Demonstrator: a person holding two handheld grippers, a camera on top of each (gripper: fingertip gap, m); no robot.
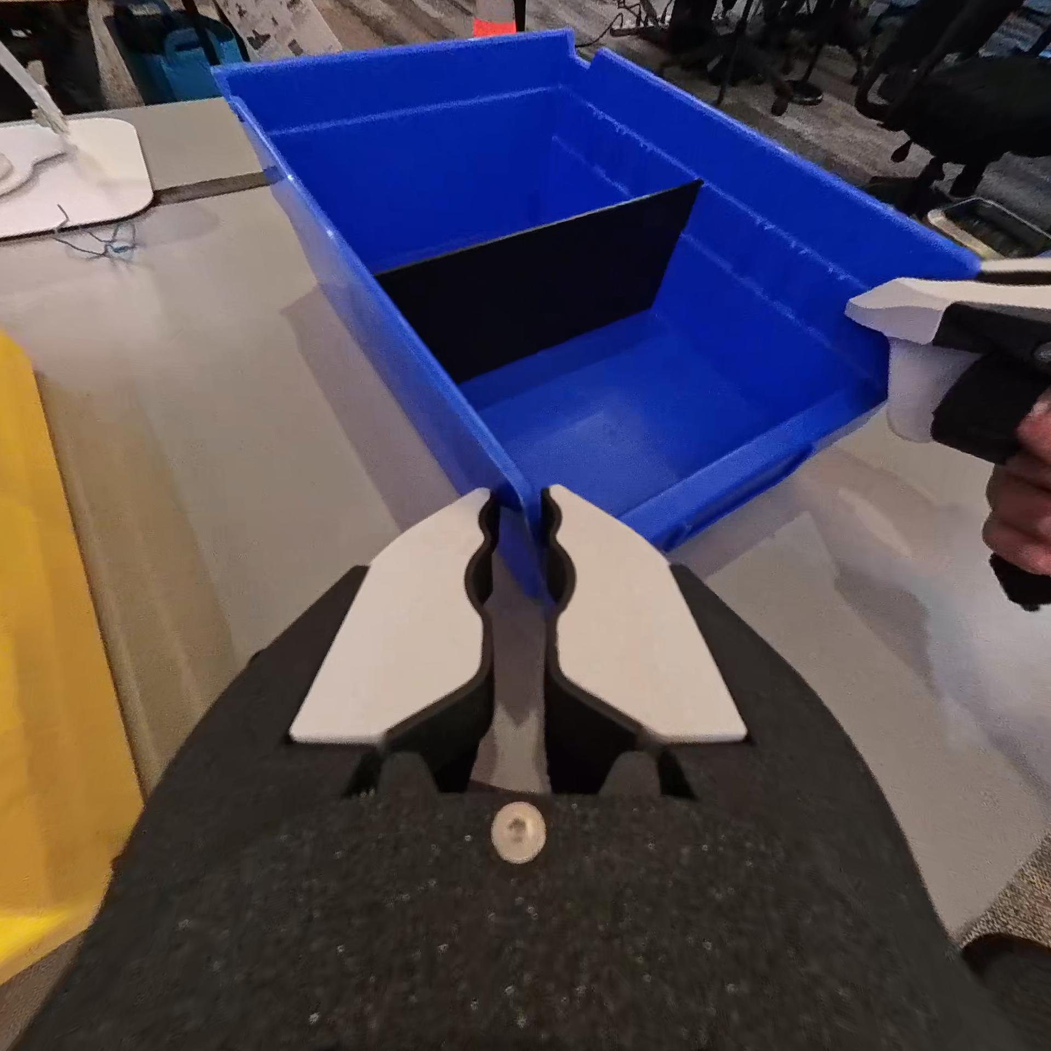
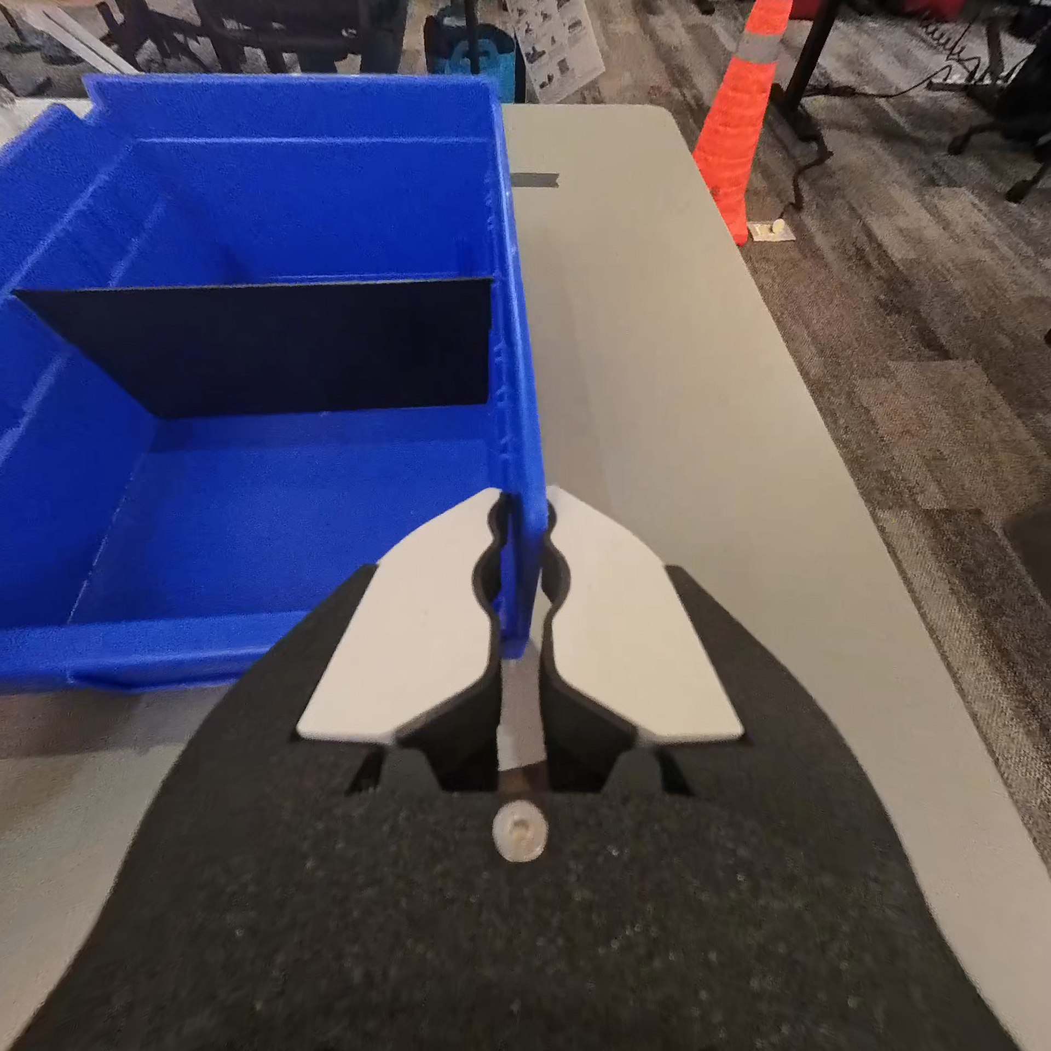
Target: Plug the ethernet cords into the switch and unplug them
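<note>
No ethernet cords and no switch show in either view. A blue plastic bin (image 1: 398, 74) with a black divider (image 1: 529, 290) across its middle stands on the grey table; both of its compartments are empty. My left gripper (image 1: 520, 500) is shut on the bin's left wall at the near corner. My right gripper (image 2: 524, 500) is shut on the bin's right wall (image 2: 512, 284) at the near corner. The divider also shows in the right wrist view (image 2: 273, 341). The right gripper also shows in the left wrist view (image 1: 876, 335), held by a hand (image 1: 1023, 483).
The grey table (image 1: 199, 398) carries a yellow object (image 1: 45, 625) at the left, a white stand base (image 1: 74, 170) and a bit of blue thread (image 1: 108, 244). The table's right edge (image 2: 796, 369) drops to the floor, where an orange cone (image 2: 739, 114) stands.
</note>
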